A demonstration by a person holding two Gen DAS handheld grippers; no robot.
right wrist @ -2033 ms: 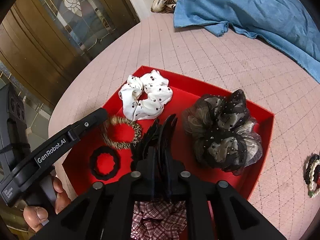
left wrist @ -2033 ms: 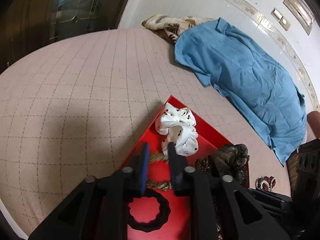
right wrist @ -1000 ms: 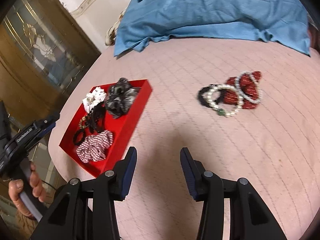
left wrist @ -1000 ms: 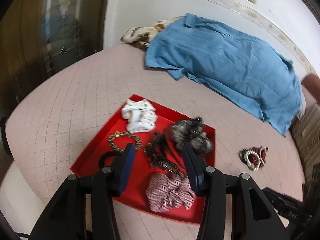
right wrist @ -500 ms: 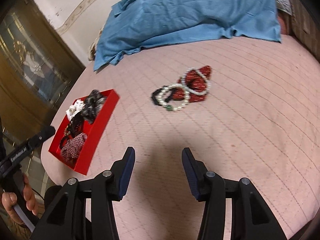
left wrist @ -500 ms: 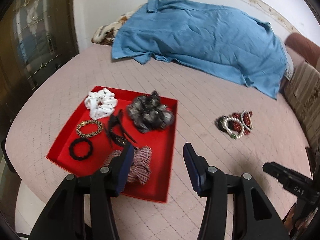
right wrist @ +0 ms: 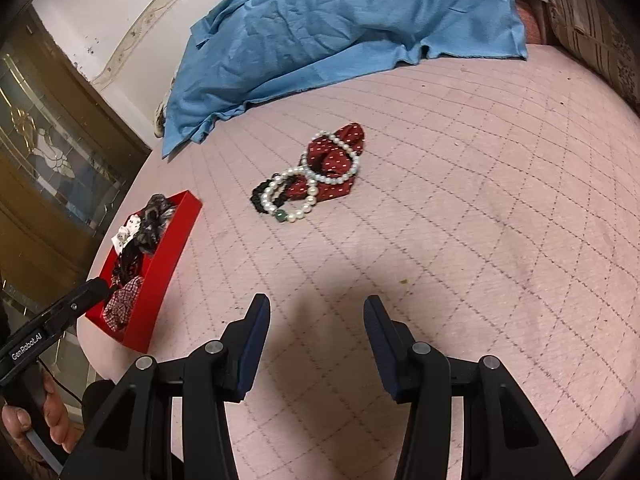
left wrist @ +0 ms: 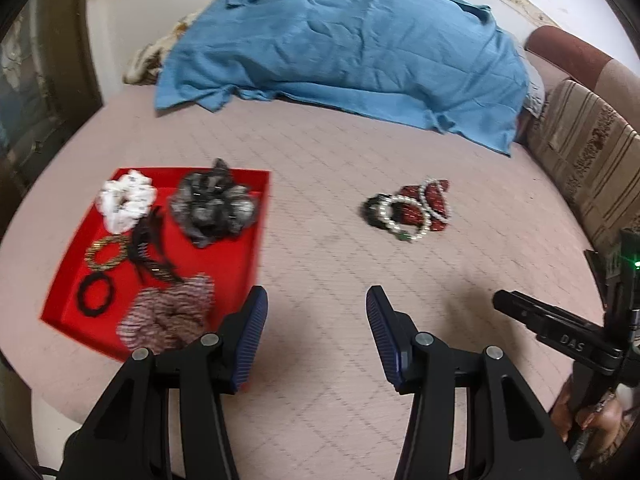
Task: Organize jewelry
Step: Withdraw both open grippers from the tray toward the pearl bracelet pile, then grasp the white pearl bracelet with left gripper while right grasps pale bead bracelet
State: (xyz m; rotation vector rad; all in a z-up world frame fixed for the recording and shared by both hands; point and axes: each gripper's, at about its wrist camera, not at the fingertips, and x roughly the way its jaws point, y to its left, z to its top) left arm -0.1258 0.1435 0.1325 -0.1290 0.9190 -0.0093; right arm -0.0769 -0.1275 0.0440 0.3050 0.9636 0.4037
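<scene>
A red tray [left wrist: 224, 268] [right wrist: 160, 264] lies on the pink quilted bed at the left, holding several scrunchies, a hair claw and hair ties. To its right, loose on the quilt, sits a pile of pearl bracelets [left wrist: 404, 216] [right wrist: 304, 192] over a red dotted scrunchie [left wrist: 432, 196] [right wrist: 340, 152] and a black hair tie. My left gripper [left wrist: 316, 332] hovers open and empty above the quilt, just right of the tray's near corner. My right gripper [right wrist: 316, 332] is open and empty too, well short of the bracelet pile.
A blue cloth [left wrist: 344, 48] [right wrist: 332, 24] covers a heap at the far side of the bed. A striped cushion [left wrist: 592, 160] stands at the right. A dark glass-panelled door [right wrist: 44, 152] lies beyond the bed's left edge. A hand [right wrist: 36, 420] holds the other gripper's handle.
Both grippers have swung right, away from the tray, bringing the bracelet pile toward the middle of the views. Two seconds ago the right gripper was shut over the tray; now both stand open.
</scene>
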